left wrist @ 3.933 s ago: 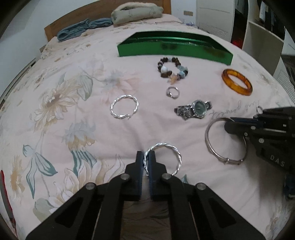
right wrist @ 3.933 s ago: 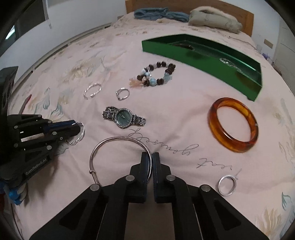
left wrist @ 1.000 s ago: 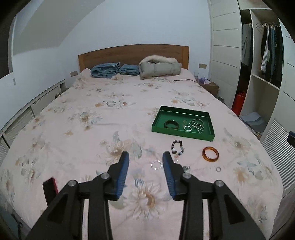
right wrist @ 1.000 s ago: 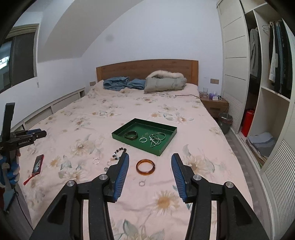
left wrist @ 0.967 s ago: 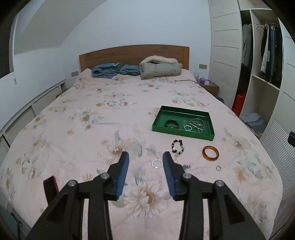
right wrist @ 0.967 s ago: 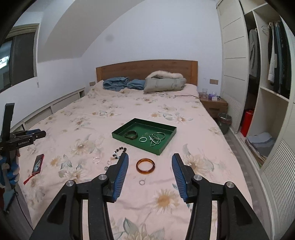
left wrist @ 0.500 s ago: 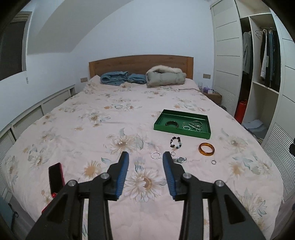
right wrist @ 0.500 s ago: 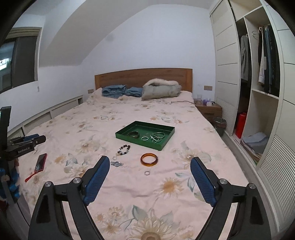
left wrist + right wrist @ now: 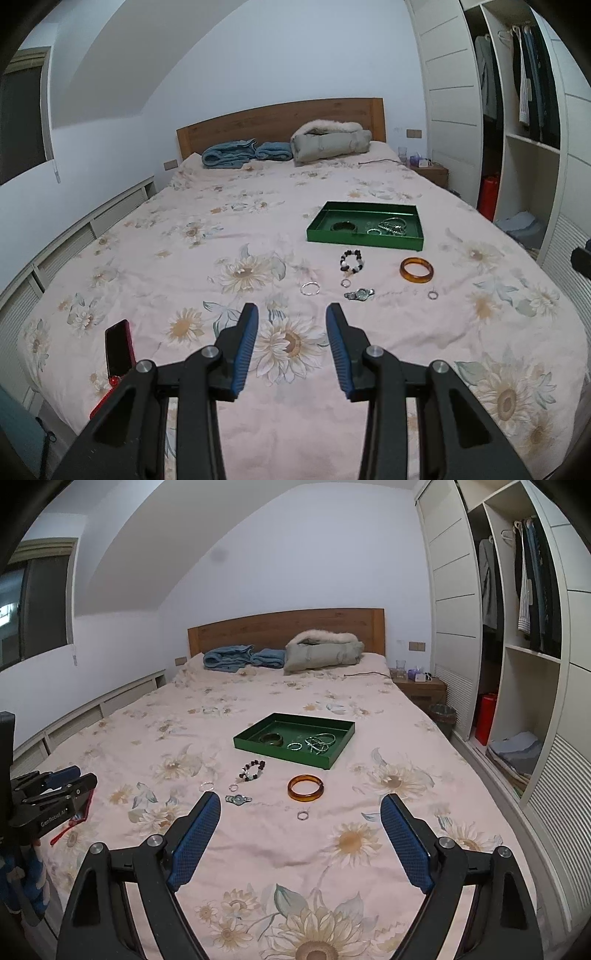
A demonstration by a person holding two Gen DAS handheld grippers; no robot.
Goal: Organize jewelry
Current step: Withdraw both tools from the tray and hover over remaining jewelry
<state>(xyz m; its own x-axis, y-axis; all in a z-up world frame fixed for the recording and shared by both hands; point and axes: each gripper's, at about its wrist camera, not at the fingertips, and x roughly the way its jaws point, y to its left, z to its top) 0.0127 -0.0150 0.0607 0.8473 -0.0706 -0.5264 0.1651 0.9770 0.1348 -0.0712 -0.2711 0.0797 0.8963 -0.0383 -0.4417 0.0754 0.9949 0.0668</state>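
Both grippers are up in the air, well back from the jewelry. The left gripper has its jaws open a fair way and holds nothing. The right gripper has its jaws spread very wide and holds nothing too. In the right view the left gripper shows at the left edge, over the near left side of the bed.

The bed has a pink cover with flowers on it. A green tray sits on the bed, past the middle and a bit to the right. Inside the tray lie a dark bangle, a small silver ring and a heap of silver bangles.

More jewelry lies on the cover, just near the tray. A bead bracelet is closest to the tray. An orange bangle lies to its right. Nearer still sit a twisted silver hoop, a tiny ring and a watch. Another little ring lies off to the right, near the orange bangle.

A red phone lies at the near left edge of the bed. At the far end, by the wooden headboard, are blue folded clothes and a grey coat. An open wardrobe stands on the right.
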